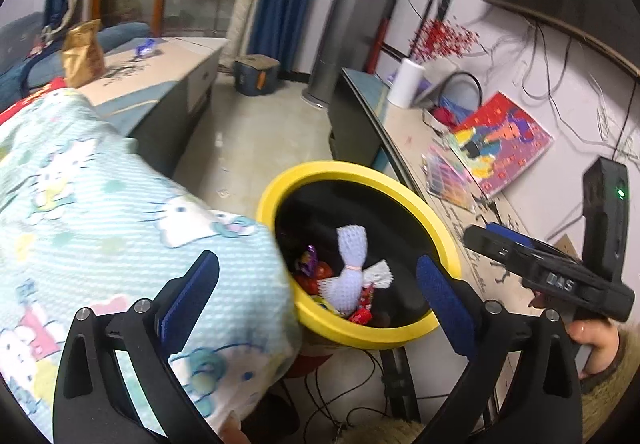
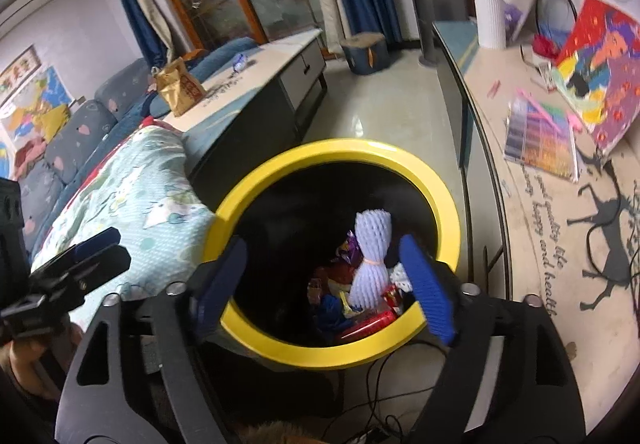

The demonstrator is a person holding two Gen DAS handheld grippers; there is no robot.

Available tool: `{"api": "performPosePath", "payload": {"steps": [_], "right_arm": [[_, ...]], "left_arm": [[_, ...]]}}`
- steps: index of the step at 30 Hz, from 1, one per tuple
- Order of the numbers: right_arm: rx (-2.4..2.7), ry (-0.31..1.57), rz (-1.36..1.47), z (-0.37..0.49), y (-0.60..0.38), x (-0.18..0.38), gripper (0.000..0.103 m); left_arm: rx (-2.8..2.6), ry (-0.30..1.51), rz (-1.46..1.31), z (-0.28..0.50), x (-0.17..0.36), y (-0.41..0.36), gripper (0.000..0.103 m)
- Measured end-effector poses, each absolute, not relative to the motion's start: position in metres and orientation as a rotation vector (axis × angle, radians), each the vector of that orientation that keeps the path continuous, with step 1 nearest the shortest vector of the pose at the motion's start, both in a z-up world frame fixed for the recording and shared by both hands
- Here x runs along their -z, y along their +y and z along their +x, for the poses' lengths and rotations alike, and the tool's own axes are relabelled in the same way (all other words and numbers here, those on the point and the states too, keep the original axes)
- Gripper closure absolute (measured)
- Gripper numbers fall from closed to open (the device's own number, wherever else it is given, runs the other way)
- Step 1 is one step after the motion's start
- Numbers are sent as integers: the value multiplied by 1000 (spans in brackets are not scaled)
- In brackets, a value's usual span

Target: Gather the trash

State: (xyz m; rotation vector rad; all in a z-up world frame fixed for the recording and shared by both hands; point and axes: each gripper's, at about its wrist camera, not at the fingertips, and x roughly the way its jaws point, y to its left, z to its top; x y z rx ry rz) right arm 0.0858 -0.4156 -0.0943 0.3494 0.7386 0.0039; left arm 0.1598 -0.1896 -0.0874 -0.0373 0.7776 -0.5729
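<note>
Both the left gripper (image 1: 316,276) and right gripper (image 2: 324,276) are hovering spread wide, empty, over the yellow bin (image 2: 256,332) holding a foam net (image 2: 370,264).

Left gripper (image 1: 318,280) fingers (image 1: 440,294) spread wide above yellow-rimmed bin (image 1: 400,182), white foam net (image 1: 350,272) among wrappers inside
</note>
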Motion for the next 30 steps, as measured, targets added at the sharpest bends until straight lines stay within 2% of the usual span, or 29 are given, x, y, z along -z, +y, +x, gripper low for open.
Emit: {"api": "performPosePath", "payload": {"steps": [3,6,9,17,30], "right_arm": [[-20,708,324,81,-405,81,27],[-32,672,299,75,-394,69,13],[-39,622,264,68,-380,56,11],[-42,561,198,54,-343,45,11],[9,295,120,4,-280,30,11]], "left_arm": [[535,758,-55,154,81,-173,7],[502,732,-65,148,73,-155,7],[462,704,-75,141,65,-138,7],[344,622,-100,116,45,-96,7],[176,480,-68,47,35,-48,7]]}}
